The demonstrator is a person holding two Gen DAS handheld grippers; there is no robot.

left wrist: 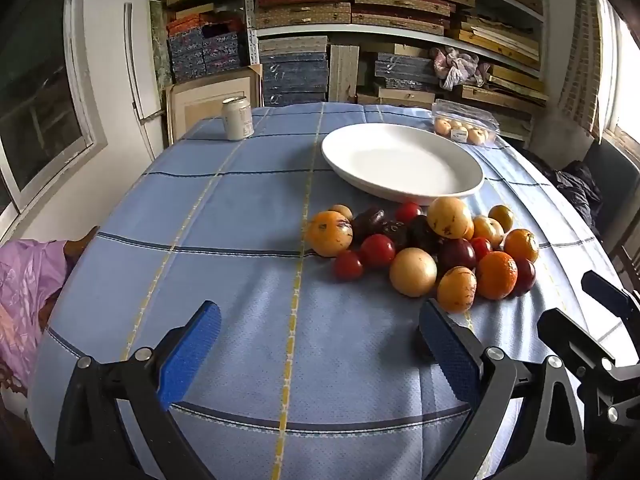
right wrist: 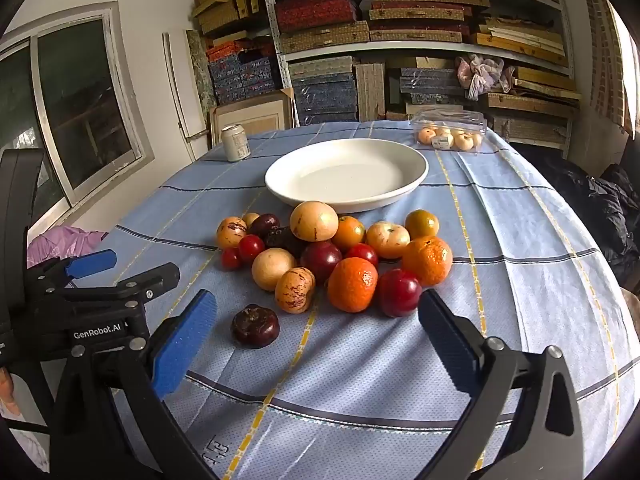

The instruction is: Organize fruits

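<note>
**Fruit heaped on the cloth, both grippers spread wide**

A blue checked tablecloth (right wrist: 520,240) covers the table, with shelves of stacked boxes (right wrist: 400,20) filling the wall behind it. Toward the far middle of the cloth sits a wide white plate (right wrist: 416,168), with nothing in it. Just in front of the plate lies the pile of fruit (right wrist: 332,256) — pale yellow round ones, oranges, dark red plums and small red tomatoes, bunched together and touching one another on the cloth.

The left gripper (left wrist: 320,344) hovers over bare cloth on the near side, its blue pads (left wrist: 192,356) spread apart and holding nothing; the pile lies ahead of it and to its right. The right gripper (right wrist: 318,338) is likewise released, with nothing between its fingers, facing the pile from the near side.

At the far right corner rests a clear plastic box of pale fruit (right wrist: 450,132); at the far left stands a drink can (right wrist: 235,143). One dark, wrinkled fruit (right wrist: 255,326) lies apart from the pile — nearest the right gripper.
</note>
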